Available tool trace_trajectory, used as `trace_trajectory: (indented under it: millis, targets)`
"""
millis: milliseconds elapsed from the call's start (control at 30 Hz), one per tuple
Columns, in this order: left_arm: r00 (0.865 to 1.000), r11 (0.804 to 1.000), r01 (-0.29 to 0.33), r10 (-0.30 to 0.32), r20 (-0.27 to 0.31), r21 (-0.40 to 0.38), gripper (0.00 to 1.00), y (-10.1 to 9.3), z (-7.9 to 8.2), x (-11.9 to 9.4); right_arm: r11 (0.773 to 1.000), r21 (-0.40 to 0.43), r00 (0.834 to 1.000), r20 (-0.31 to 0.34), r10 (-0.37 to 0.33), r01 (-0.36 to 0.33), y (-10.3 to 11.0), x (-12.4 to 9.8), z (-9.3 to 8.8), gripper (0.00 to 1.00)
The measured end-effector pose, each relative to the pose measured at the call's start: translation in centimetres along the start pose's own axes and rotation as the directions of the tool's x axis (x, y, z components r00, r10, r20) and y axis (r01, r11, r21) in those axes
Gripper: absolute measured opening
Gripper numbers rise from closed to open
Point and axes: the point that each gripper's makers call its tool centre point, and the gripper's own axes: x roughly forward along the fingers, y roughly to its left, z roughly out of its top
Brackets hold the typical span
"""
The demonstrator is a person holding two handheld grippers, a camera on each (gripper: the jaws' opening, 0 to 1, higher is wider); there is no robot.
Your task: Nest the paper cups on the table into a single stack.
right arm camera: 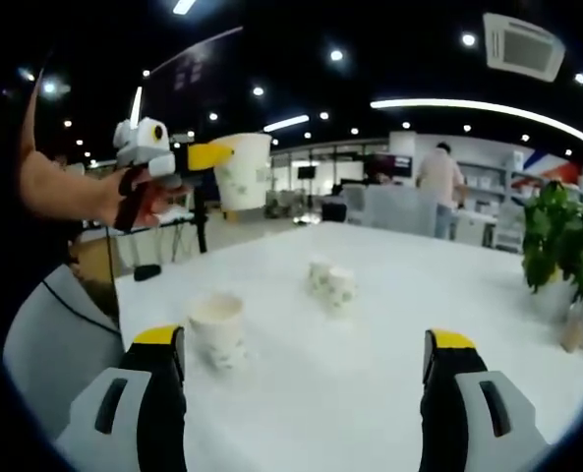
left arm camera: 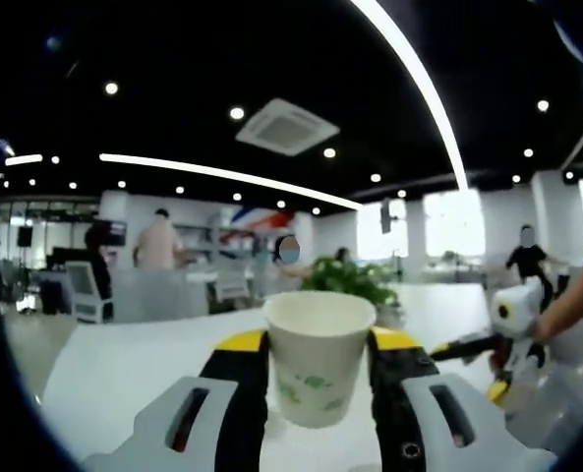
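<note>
Left gripper view has the left hand-held gripper [left arm camera: 319, 379] clamped on an upright paper cup [left arm camera: 318, 366], mouth up, lifted above the white table [left arm camera: 124, 374]. Right gripper view shows the right hand-held gripper [right arm camera: 306, 379] spread wide and empty above the table, with a standing cup [right arm camera: 218, 330] just ahead by its left jaw and two more cups [right arm camera: 331, 283] farther back. I judge the nearer standing cup the likelier target for the held cup, lowered straight down along its vertical axis.
</note>
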Motion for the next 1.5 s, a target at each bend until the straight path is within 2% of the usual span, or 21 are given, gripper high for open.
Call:
trace_trajectory:
  millis: [267,867,1267,1500]
  targets:
    - [1.000,1.000,0.008,-0.008,0.020,-0.005,0.39,-1.6,0.0,-1.4,1.000,-0.001,1.000,0.002,-0.006,0.006,0.2,-0.4,-0.1,1.00]
    - [0.999,0.999,0.036,-0.036,-0.040,-0.008,0.39,-4.1,-2.2,-3.6,1.000,0.002,1.000,0.028,-0.012,0.012,0.4,0.0,0.6,1.00]
    - [0.999,0.999,0.042,-0.043,-0.031,-0.012,0.39,-4.3,-3.2,-3.4,1.000,0.003,1.000,0.024,-0.013,0.013,0.4,-0.2,0.4,1.00]
    - [0.998,0.999,0.036,-0.037,-0.045,-0.013,0.39,-3.9,-5.3,-3.2,1.000,0.004,1.000,0.020,-0.014,0.014,0.3,-0.4,0.2,1.00]
